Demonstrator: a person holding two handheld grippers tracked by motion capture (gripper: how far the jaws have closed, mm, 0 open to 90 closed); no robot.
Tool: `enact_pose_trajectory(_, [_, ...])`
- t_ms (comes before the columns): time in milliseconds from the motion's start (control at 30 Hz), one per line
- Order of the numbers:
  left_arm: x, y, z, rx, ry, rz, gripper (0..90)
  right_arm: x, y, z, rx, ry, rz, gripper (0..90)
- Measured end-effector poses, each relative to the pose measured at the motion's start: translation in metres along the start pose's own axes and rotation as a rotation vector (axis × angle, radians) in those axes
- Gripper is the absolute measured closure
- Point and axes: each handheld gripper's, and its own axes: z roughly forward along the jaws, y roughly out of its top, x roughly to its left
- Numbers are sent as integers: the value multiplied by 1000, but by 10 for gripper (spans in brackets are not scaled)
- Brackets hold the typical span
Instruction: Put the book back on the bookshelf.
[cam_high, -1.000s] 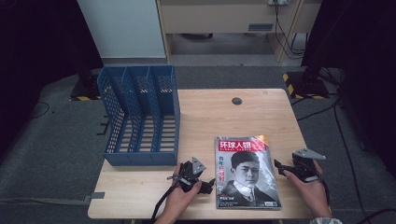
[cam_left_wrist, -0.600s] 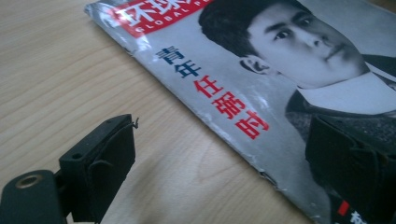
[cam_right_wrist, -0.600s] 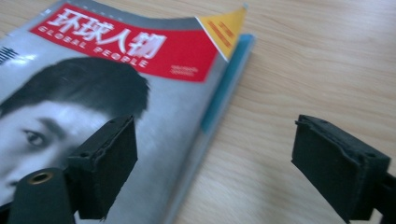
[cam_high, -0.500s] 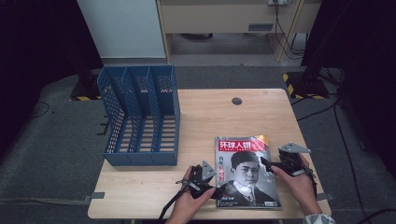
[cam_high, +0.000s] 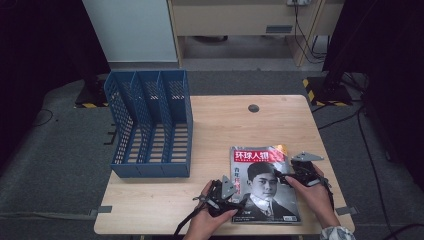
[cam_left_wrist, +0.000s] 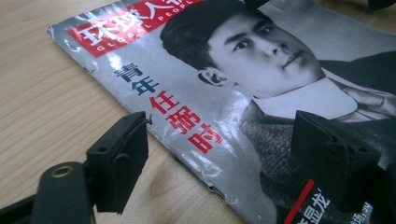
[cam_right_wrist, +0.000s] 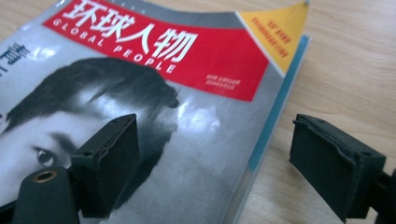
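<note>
A magazine (cam_high: 262, 182) with a red title band and a black-and-white portrait cover lies flat near the table's front right. My left gripper (cam_high: 238, 196) sits at the magazine's left edge. In the left gripper view its jaws have just been closing a little but stay open (cam_left_wrist: 224, 163): one is over bare wood, the other over the cover (cam_left_wrist: 261, 93), and neither pad presses on it. My right gripper (cam_high: 281, 176) is at the right edge. It is open (cam_right_wrist: 222, 163) and straddles that edge of the magazine (cam_right_wrist: 187, 60) without touching it.
A blue mesh file rack (cam_high: 150, 125) with three slots stands at the table's left side. A small black round cap (cam_high: 253, 108) sits in the wooden tabletop (cam_high: 225, 120) near the back. Dark floor and cables surround the table.
Both hands have come inward to the magazine. The left gripper slid right to its left edge, the right gripper slid left over its right edge. The magazine has not moved.
</note>
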Motion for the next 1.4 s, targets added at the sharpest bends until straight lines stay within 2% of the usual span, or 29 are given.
enact_pose_trajectory(100, [-1,-1,2,2,0,1,200,2,-1,2,16,3,-5,165])
enact_pose_trajectory(367, [-4,-6,10,57,-34,13,236,2,-2,3,5,20,-2,183])
enact_pose_trajectory(400, [-4,-8,11,53,-34,-8,230,1,-2,3,3,20,-3,185])
enact_pose_trajectory(500, [-1,-8,12,59,-48,-28,226,1,-2,2,1,17,-2,205])
enact_pose_trajectory(900, [-1,-8,12,58,-46,-25,225,3,0,-6,-40,6,-3,294])
enact_pose_trajectory(1133, [-1,-8,12,58,-45,-25,225,7,2,-17,-81,9,-12,363])
enact_pose_trajectory(1233, [-2,-8,12,58,-44,-25,225,9,3,-19,-88,18,-10,378])
enact_pose_trajectory(1267, [-2,-8,12,58,-44,-25,225,11,3,-22,-95,40,-12,402])
enact_pose_trajectory(1400, [-2,-8,12,58,-44,-25,225,17,5,-23,-100,48,-30,403])
